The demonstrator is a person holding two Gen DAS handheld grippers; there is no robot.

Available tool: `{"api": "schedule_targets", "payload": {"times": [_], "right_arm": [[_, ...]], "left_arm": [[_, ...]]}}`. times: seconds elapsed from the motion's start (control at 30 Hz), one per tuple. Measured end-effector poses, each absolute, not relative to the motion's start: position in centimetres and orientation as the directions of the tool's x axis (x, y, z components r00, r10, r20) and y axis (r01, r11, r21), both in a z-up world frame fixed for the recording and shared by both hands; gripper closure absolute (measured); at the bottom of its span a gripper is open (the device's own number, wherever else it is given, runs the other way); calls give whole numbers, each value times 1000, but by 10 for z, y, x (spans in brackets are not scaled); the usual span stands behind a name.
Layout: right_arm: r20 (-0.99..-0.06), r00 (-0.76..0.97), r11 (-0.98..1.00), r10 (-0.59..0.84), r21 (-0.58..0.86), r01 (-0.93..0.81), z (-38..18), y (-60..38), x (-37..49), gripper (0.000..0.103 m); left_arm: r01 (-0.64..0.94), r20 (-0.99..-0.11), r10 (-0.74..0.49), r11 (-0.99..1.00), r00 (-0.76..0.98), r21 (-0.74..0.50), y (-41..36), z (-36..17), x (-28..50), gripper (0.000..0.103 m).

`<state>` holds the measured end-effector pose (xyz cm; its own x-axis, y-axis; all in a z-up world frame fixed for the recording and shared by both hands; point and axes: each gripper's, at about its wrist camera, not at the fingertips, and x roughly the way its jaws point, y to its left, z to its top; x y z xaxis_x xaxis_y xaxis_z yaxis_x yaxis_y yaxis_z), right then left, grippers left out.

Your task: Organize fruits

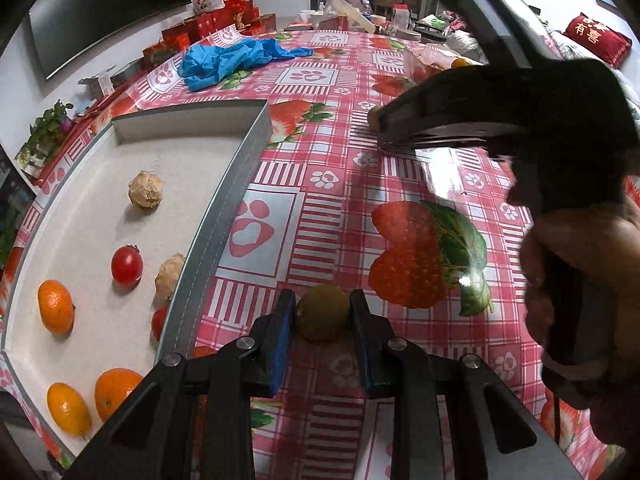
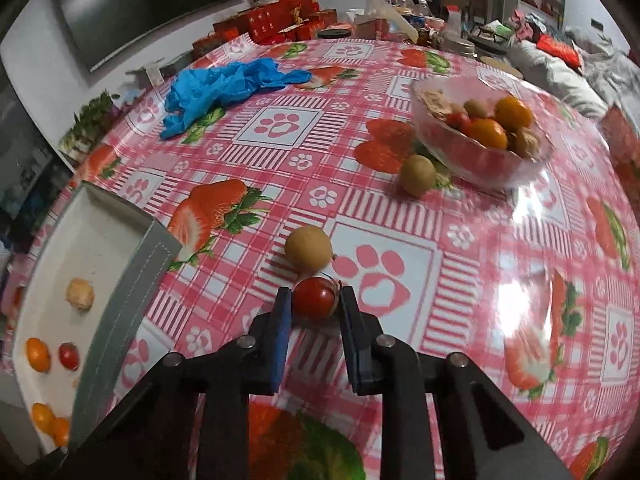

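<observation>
Two grippers at work — left gripper (image 1: 323, 316) clamps a kiwi (image 1: 322, 312), right gripper (image 2: 314, 302) a tomato (image 2: 314, 299) — beside the tray (image 1: 236, 184).

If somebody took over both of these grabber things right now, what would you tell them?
Left gripper: shut on a green-brown fruit.
Right gripper: shut on a cherry tomato.
Done: oranges, tomatoes and walnuts lie in the white tray.
Left: tan round fruit and a kiwi loose on the cloth; more fruit in the clear bowl. Carry both held fruits to the tray.
</observation>
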<state>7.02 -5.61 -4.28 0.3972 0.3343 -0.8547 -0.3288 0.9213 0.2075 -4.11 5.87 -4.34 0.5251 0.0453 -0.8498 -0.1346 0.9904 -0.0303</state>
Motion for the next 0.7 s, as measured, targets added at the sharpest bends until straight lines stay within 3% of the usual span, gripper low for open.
{"api": "schedule_targets", "payload": {"times": [0.7], "right_arm": [[-852,408,925,329,204,-321,-38,-149,-70,77]], "left_arm": [[-139,-837,65,990,543,-13,32,-42,-77,74]]}}
